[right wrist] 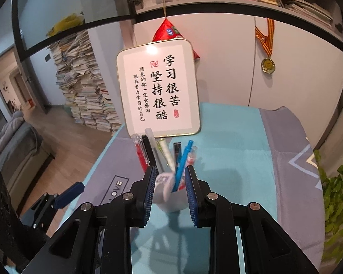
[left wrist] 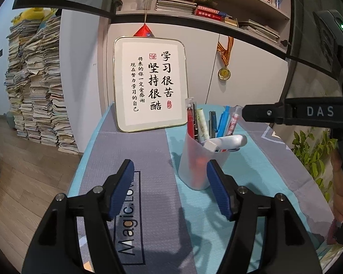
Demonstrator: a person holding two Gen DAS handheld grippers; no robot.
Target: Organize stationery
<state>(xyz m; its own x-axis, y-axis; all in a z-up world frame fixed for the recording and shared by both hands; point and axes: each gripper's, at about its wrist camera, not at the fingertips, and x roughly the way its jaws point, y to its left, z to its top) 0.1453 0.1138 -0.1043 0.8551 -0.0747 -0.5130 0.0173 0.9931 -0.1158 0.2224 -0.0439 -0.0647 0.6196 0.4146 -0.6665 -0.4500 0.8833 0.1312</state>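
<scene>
standing in one pen cup [left wrist: 195,159]: about seven pens [left wrist: 223,123].

Left tongs [left wrist: 170,188] spread wide; right tongs [right wrist: 170,196] narrowly parted.

Right claw [right wrist: 169,196] parted above frosted pen cup [right wrist: 171,202], pens upright, framed calligraphy board [right wrist: 159,91] behind

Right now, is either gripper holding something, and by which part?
Nothing: left gripper open beside the pen cup, right gripper's pads apart above the pens.
</scene>
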